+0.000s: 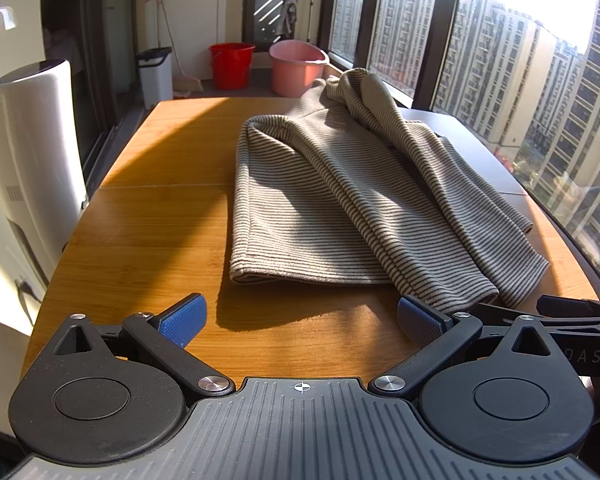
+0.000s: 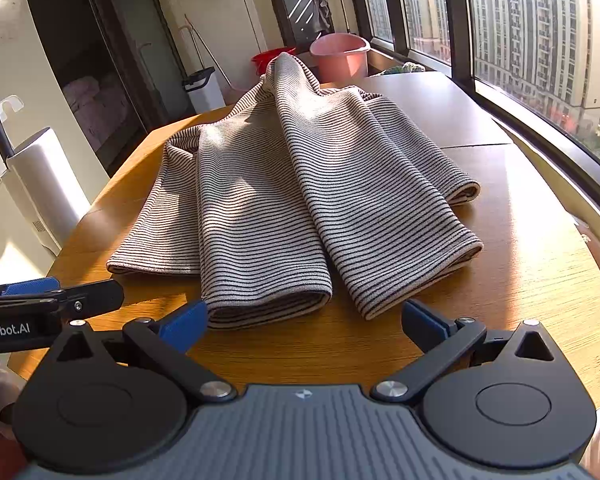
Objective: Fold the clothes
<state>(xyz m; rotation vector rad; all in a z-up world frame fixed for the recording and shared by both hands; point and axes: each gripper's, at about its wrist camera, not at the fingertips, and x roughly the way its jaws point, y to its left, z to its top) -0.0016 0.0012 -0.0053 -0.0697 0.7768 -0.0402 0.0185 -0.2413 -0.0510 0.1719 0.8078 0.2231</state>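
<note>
A beige garment with thin dark stripes lies on the wooden table, its sleeves laid over the body toward me and its far end bunched up. My left gripper is open just short of the near hem, nothing between its blue pads. My right gripper is also open, low over the table at the sleeve cuffs, its left pad beside a cuff edge. In the right wrist view the left gripper shows at the left edge.
A red bucket and a pink basin stand beyond the table's far end. A white appliance stands to the left, with a white bin and a broom further back. Large windows run along the right side.
</note>
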